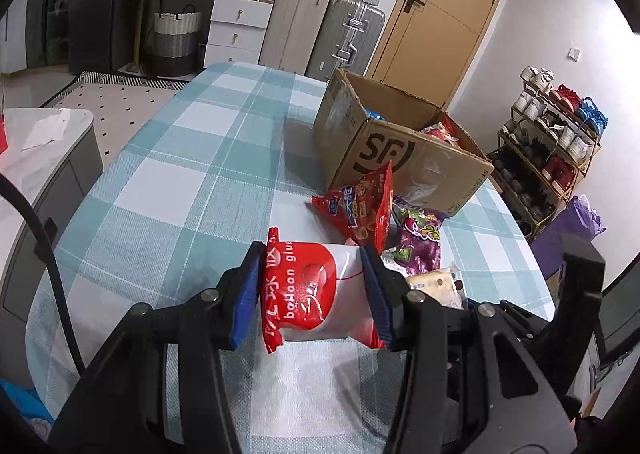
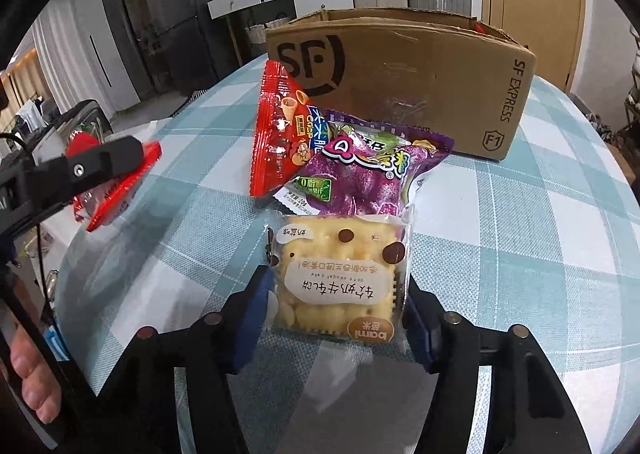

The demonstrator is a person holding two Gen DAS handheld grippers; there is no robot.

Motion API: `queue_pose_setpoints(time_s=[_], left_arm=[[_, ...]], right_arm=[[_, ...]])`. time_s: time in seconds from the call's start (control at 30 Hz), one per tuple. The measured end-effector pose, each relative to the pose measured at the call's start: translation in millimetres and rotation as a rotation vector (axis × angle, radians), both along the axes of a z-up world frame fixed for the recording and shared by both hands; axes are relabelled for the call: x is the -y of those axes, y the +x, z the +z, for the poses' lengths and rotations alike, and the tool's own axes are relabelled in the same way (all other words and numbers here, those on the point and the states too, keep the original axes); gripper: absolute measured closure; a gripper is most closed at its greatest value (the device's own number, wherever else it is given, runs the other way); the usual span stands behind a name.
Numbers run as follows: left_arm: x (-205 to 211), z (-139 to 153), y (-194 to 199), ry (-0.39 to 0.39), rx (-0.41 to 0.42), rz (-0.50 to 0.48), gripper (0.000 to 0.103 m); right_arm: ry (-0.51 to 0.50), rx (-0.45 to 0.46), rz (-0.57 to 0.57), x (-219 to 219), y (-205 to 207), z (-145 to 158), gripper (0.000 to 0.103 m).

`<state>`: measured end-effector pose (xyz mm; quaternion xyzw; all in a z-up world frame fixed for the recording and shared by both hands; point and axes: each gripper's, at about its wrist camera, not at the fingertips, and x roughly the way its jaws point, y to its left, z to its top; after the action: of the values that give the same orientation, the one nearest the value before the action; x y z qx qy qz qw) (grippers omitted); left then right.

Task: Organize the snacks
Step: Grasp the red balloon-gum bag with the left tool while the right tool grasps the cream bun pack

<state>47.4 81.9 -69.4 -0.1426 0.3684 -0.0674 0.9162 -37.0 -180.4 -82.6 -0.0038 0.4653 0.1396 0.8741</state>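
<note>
Red-and-white balloon-glue packet (image 1: 316, 290) is clamped between the blue pads of the left gripper (image 1: 314, 294), low in the left wrist frame, above the checked tablecloth (image 1: 180, 174). In the right wrist frame, the right gripper (image 2: 338, 306) is placed around a clear biscuit packet (image 2: 340, 274) lying on the cloth; both pads touch the wrapper edges. A purple candy bag (image 2: 360, 174) and a red snack bag (image 2: 280, 130) lie beyond it, before the cardboard box (image 2: 420, 74).
</note>
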Motion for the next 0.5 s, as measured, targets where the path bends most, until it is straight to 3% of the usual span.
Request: queue_pose_setpoints(time_s=[0.5], left_arm=[[2.9,-2.7,1.2,0.014,-0.005,-0.002,0.058]], right_arm=[[0.136,0.027,-0.03,42.7,-22.4,18.1,0.046]])
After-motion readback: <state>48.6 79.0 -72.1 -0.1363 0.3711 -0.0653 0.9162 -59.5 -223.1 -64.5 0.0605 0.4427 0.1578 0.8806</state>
